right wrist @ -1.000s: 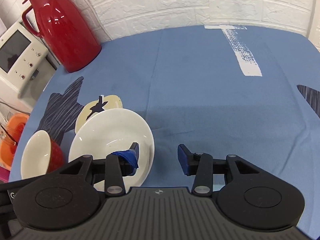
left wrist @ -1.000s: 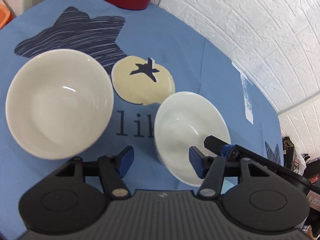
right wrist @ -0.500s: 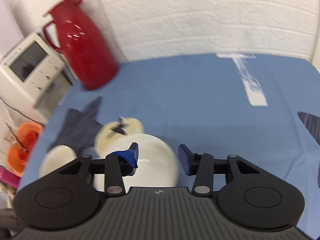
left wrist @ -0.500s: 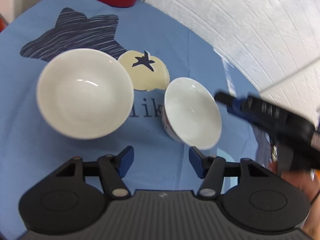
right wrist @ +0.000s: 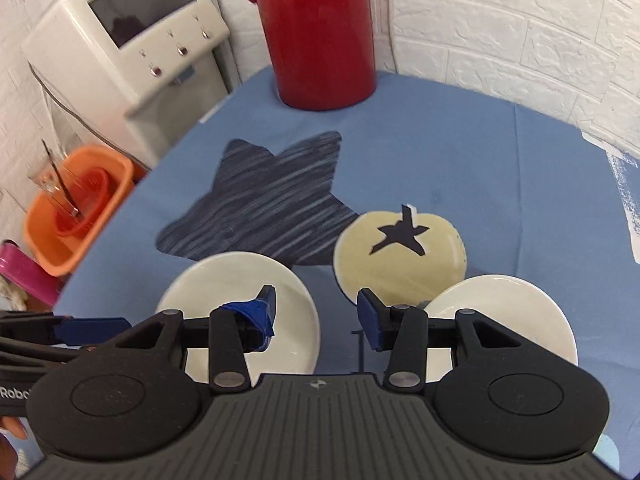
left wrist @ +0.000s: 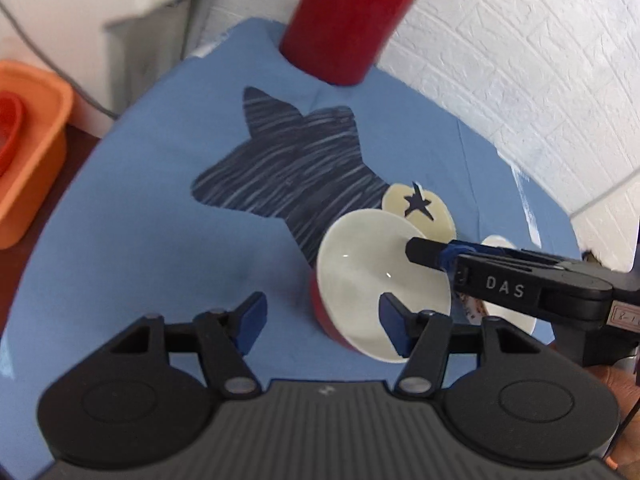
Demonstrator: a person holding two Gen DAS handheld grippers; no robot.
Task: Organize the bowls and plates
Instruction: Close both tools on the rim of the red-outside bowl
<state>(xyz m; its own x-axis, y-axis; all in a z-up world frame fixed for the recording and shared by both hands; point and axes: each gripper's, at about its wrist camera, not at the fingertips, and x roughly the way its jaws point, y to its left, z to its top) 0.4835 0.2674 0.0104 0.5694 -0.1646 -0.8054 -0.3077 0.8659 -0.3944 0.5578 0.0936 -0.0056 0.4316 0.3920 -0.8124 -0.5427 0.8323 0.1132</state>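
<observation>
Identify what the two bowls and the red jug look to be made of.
Bowl with red outside and second bowl: likely glazed ceramic, with glossy cream insides and sharp highlights. Red jug: glossy plastic or lacquered metal; its reflections leave that open.

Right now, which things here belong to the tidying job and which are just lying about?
Job: red-sided bowl, second white bowl, both empty.

Lying about: red jug, orange tub, white machine, blue tablecloth.
</observation>
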